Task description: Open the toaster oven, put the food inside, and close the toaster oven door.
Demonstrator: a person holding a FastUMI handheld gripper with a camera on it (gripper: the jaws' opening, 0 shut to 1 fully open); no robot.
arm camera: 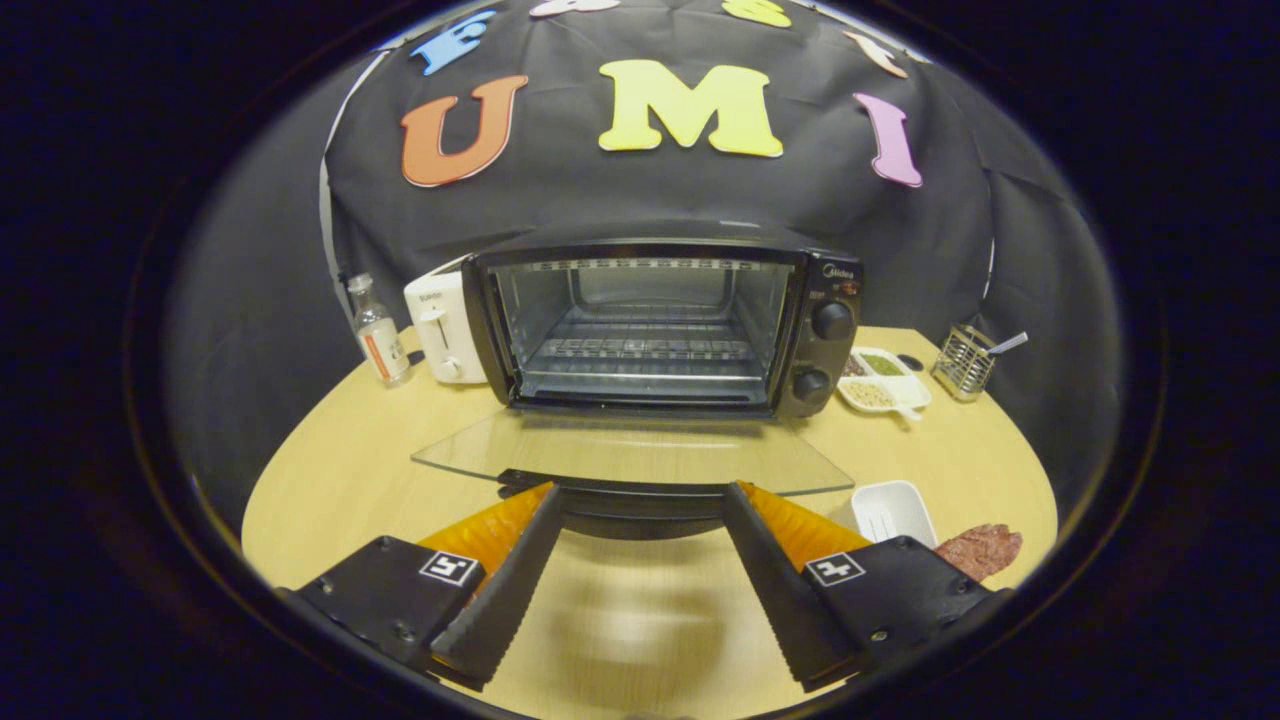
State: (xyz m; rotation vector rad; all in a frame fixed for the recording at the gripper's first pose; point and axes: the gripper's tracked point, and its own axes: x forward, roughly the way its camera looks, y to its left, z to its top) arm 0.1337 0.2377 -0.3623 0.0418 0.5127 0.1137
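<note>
Toaster oven (pixel 660 325) sits on the far middle of the round wooden table (pixel 340 480), a black metal box with a wire rack (pixel 645 350) inside and two round knobs (pixel 832 320) on its right side. Its glass door (pixel 630 450) hangs open and lies flat toward the near side, and its dark handle (pixel 630 505) is just ahead of the claw. The claw (pixel 640 515) is wide open and holds nothing; its two ridged fingers (pixel 500 600) stand apart with bare table between them, their tips close to the handle. Food (pixel 980 550), a flat, bumpy, reddish-brown piece, lies on the table at the near right, just beside a small white square dish (pixel 890 510). Far right are a white tray of seeds (pixel 885 380) and a wire holder (pixel 965 362). Left of the oven stand a white toaster (pixel 445 325) and a clear bottle (pixel 380 330).
</note>
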